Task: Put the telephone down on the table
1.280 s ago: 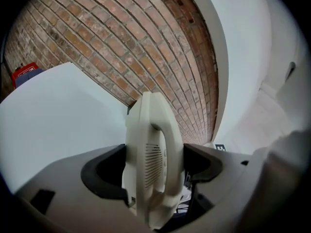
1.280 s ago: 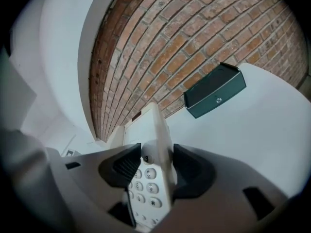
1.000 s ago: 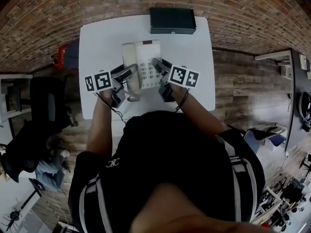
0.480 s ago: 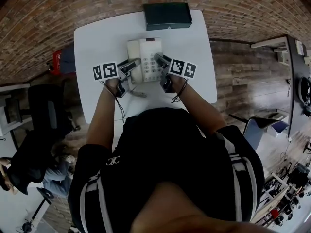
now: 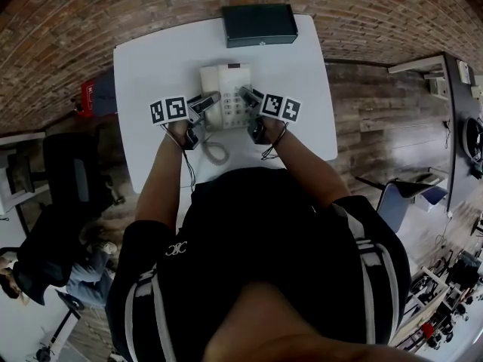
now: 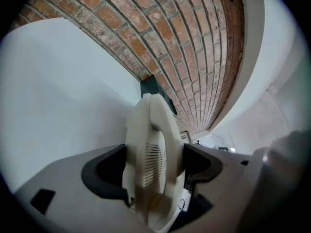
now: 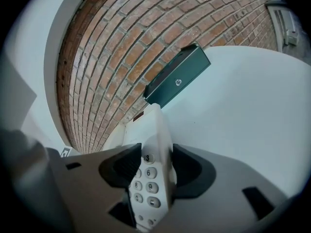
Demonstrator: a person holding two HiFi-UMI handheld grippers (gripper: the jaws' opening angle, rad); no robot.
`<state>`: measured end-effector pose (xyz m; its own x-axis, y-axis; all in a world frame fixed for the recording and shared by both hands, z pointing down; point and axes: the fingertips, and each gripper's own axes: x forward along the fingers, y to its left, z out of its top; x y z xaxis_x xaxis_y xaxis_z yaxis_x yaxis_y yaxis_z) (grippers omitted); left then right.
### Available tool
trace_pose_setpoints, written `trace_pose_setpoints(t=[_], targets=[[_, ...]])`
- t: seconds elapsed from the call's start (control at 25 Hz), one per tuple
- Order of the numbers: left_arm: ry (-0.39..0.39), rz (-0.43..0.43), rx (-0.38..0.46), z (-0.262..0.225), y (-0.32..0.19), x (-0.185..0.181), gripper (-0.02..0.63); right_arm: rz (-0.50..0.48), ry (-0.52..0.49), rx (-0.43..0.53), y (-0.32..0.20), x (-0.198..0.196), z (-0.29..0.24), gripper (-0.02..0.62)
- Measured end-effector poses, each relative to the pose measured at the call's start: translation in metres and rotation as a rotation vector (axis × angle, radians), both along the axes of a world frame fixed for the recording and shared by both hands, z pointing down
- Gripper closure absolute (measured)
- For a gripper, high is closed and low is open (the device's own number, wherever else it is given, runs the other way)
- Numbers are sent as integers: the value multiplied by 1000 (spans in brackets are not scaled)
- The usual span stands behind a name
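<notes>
2 jaw pairs pinch the telephone (image 5: 225, 89) at mid-table: left gripper (image 5: 210, 99) on its left edge, right gripper (image 5: 245, 94) on its right. White table (image 5: 151, 59) spreads wide either side; dark box (image 5: 259, 25) far.

Left forearm (image 5: 161, 179) and right forearm (image 5: 300, 159) extended forward. Left gripper (image 5: 208, 99) and right gripper (image 5: 246, 95) angled inward, jaws of each clamped on opposite sides of telephone (image 5: 226, 78).

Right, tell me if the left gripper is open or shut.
Shut: the left gripper has both jaws pressed against the telephone.
</notes>
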<state>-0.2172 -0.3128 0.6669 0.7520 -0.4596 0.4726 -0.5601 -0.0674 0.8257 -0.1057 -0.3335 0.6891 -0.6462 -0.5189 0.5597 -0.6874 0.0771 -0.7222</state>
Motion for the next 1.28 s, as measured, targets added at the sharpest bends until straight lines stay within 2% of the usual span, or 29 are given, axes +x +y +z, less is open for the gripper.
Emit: trace_pose_setpoints(t=[0.2,0.56,0.68,0.84,0.92,0.96,1.12,1.16,1.28], targets=[[18,-8,-15,10,4,-1,241,-34,43,13,-1,-1,5,410],[30,-5,6,23,11,-2,241,-59,52,49,1,-4,11,403],[-15,-25,58,17,12,-7,241,-55,59,62,3,0,7,403],[-79,-75,144,-1,10,-24,241,-50,50,135,-2,5,-13,403],[-132,-108,186,-10,9,-36,244,-45,61,182,-5,8,-26,427],[-166,-126,208,-16,9,-42,267,-38,74,212,-7,11,-34,458],[-362,-205,328,-46,6,-66,543,-23,156,363,-13,19,-70,568],[-412,-220,365,-56,5,-68,586,-25,177,407,-14,20,-81,580],[-517,-262,483,-95,2,-68,603,-17,242,541,-16,22,-117,595]])
